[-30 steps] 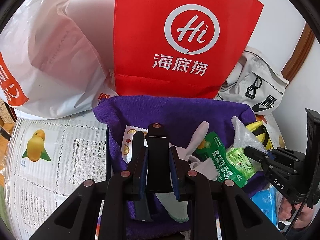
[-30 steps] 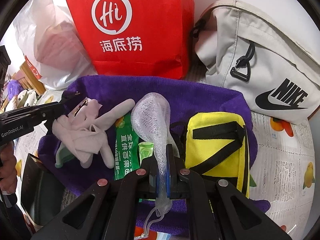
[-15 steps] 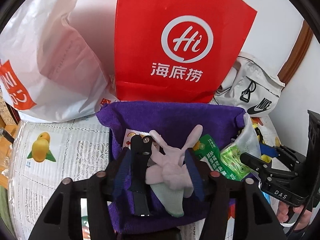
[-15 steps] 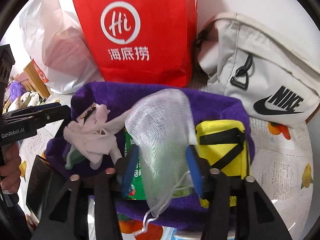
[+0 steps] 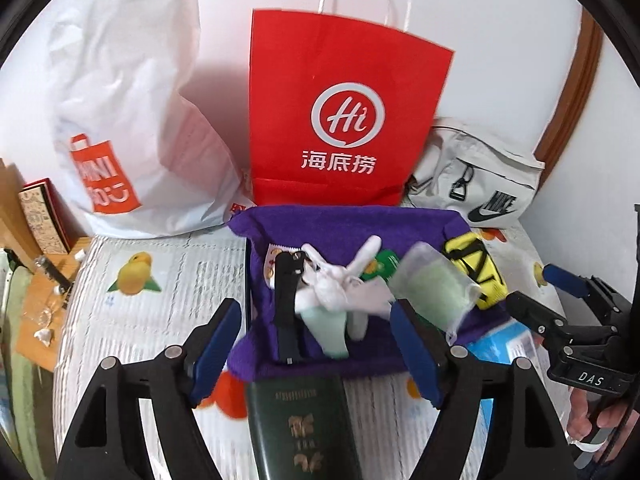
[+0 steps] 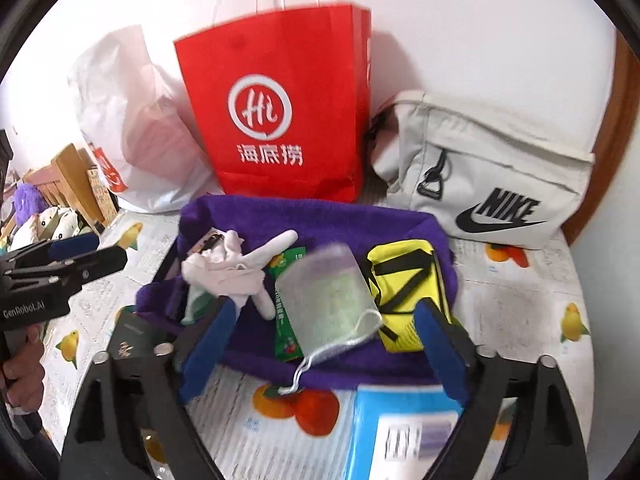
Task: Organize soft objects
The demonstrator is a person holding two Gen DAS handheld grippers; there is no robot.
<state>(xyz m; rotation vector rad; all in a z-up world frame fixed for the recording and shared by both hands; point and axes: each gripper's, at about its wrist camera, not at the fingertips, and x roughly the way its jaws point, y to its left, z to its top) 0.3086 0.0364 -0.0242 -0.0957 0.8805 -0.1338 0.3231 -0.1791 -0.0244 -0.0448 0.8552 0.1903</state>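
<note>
A purple towel (image 5: 344, 226) (image 6: 320, 216) lies on the fruit-print table cover with soft items on it. A white glove (image 5: 340, 292) (image 6: 228, 272) rests on it, just beyond my left gripper (image 5: 316, 348), whose jaws are opening with nothing pressed between them. A mesh drawstring pouch (image 6: 328, 300) (image 5: 436, 292) lies beside a yellow pouch (image 6: 404, 280). My right gripper (image 6: 324, 352) hovers over the mesh pouch, jaws opening and pads clear of it. Each gripper shows at the edge of the other's view, the right gripper (image 5: 536, 296) and the left gripper (image 6: 92, 254).
Behind the towel stand a red paper bag (image 5: 344, 120), a white plastic bag (image 5: 132, 128) and a grey Nike bag (image 6: 488, 176). A dark green booklet (image 5: 304, 428) and a blue box (image 6: 400, 432) lie at the near edge. A green packet (image 6: 286, 332) sits under the pouch.
Both grippers went from shut to open, releasing the glove and the mesh pouch onto the towel. Both pulled back and up, so more of the table shows.
</note>
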